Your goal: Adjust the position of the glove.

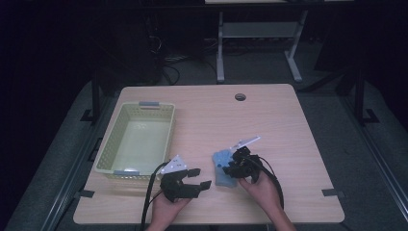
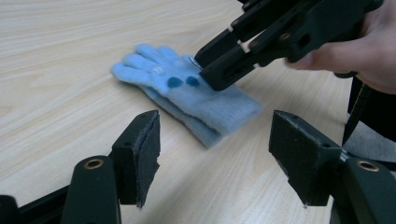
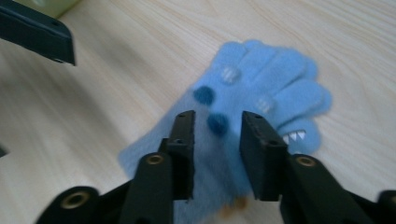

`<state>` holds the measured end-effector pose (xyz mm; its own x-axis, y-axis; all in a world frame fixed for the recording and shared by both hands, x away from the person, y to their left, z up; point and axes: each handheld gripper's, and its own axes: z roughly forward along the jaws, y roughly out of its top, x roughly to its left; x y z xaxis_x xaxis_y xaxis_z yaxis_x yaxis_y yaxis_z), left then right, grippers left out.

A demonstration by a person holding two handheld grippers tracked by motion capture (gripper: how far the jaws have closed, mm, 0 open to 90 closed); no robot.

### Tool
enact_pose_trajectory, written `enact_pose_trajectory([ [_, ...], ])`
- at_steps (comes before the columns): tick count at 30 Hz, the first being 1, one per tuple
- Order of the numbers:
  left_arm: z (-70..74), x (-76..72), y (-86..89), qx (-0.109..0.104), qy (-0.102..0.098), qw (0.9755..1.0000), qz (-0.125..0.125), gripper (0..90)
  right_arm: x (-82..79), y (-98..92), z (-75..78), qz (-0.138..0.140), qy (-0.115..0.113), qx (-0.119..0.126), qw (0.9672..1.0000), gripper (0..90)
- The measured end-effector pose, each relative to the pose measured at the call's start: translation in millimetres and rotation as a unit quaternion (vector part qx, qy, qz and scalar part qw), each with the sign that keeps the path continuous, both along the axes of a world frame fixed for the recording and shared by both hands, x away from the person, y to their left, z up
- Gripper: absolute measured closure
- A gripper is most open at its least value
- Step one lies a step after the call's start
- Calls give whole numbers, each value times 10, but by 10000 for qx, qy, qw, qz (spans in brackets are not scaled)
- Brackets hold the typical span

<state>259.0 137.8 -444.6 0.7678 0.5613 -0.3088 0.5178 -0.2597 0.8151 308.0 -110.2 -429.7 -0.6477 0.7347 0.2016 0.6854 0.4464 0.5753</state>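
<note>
Black left gripper (image 2: 215,158) jaws apart, empty. We see the fuzzy light-blue knit glove (image 1: 223,168) flat on the wooden table (image 1: 269,120) — long axis near-to-far, fingers away from us — right gripper (image 3: 217,154) parted over it.

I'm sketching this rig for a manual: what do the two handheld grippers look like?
Both grippers are black. The left gripper and the right gripper each carry a light grey three-cornered plate on top and trail a black cable toward the person. Each has two blocky black jaws faced with dark pads, and brass-coloured rivets sit in the arms behind them. No sleeves show on the forearms.
</note>
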Motion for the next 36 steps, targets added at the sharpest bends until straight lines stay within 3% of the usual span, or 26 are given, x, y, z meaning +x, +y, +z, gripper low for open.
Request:
enact_pose_trajectory([
  [7, -39, 15, -49, 103, 174, 9998, -74, 349, -76, -227, 9, -252, 76, 476, 9985, 492],
  [10, -53, 9, -65, 116, 210, 9997, -80, 342, -149, -343, -69, -354, 266, 725, 9964, 462],
  [16, -81, 22, -53, 136, 333, 9993, -80, 322, -139, -457, -147, -465, 335, 1003, 9933, 423],
  [18, -88, 25, -44, 93, 399, 9991, -81, 314, -130, -488, -153, -507, 388, 1203, 9907, 417],
  [22, -93, 49, -48, -60, 560, 9984, -22, 303, -129, -511, -157, -530, 406, 1218, 9903, 418],
  [25, -80, 75, -59, -180, 706, 9973, 75, 294, -114, -537, -176, -612, 538, 1357, 9874, 420],
  [30, -40, 112, -127, -198, 821, 9964, 116, 307, -101, -551, -201, -619, 625, 1380, 9865, 415],
  [33, -69, 219, -183, -306, 1093, 9933, 196, 318, -93, -541, -224, -631, 751, 1463, 9844, 420],
  [36, -104, 269, -217, -296, 1187, 9921, 291, 313, -89, -541, -246, -642, 768, 1532, 9831, 422],
])
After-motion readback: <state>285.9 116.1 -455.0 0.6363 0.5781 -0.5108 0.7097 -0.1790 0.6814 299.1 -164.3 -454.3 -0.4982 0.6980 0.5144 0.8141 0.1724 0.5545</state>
